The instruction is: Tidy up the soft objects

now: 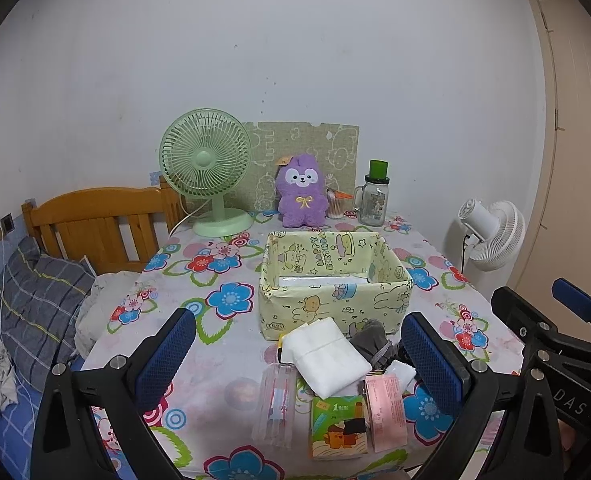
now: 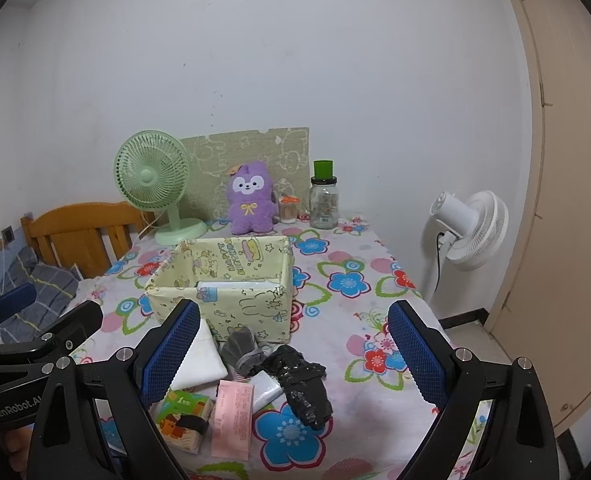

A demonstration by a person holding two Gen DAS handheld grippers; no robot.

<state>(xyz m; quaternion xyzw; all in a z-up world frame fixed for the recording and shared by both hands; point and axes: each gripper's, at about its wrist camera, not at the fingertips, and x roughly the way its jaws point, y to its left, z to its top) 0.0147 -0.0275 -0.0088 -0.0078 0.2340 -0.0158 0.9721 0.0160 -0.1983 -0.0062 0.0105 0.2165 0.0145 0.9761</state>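
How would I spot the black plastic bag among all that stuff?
Find the yellow cartoon-print box on the flowered table. In front of it lies a small pile; the black plastic bag is at its right edge, crinkly and shiny, unlike the grey sock beside it.

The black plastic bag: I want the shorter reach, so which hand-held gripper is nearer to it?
Right. The black plastic bag lies between the open fingers of the right hand-held gripper; the left hand-held gripper frames the white cloth further left.

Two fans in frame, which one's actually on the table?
The green fan, standing at the table's back left beside the purple plush. The white fan stands off the table's right edge, by the door.
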